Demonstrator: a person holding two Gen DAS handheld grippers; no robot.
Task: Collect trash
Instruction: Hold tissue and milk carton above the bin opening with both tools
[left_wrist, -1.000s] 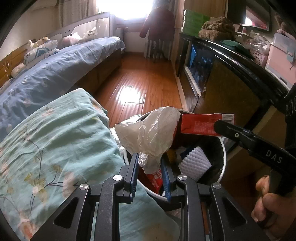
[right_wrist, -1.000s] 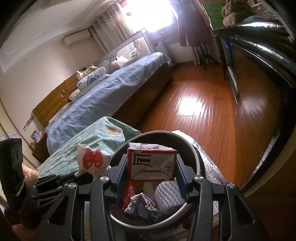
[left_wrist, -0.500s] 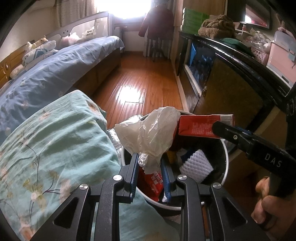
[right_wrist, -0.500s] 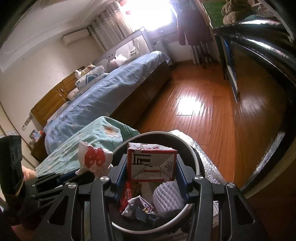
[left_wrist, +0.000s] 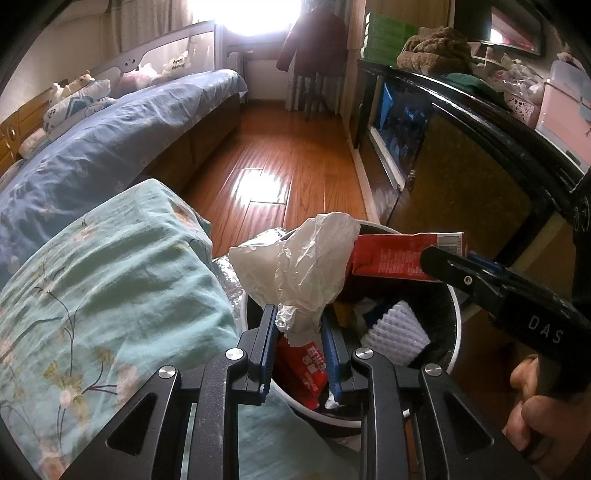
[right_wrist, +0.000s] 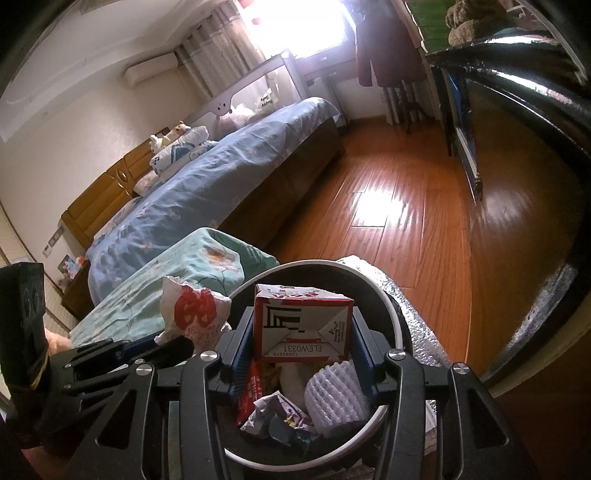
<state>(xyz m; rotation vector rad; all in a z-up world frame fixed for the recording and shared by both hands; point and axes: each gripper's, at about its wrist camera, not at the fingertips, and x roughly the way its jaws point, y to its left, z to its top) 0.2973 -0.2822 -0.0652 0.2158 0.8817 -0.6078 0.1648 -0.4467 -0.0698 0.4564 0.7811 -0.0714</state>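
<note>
Grippers both loaded over bin (right_wrist: 397, 325): left gripper (left_wrist: 299, 343) pinches bag (left_wrist: 306, 266) at near rim, right gripper (right_wrist: 303, 350) clamps carton (right_wrist: 303, 326) over centre. Risks: bag, light, may drift onto quilt (left_wrist: 110, 288); bin looks full, so carton could perch and topple out.

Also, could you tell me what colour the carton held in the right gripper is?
The carton is red and white, clearest in the right wrist view.

Black gripper (left_wrist: 299, 334), blue pads (left_wrist: 269, 345)
</note>
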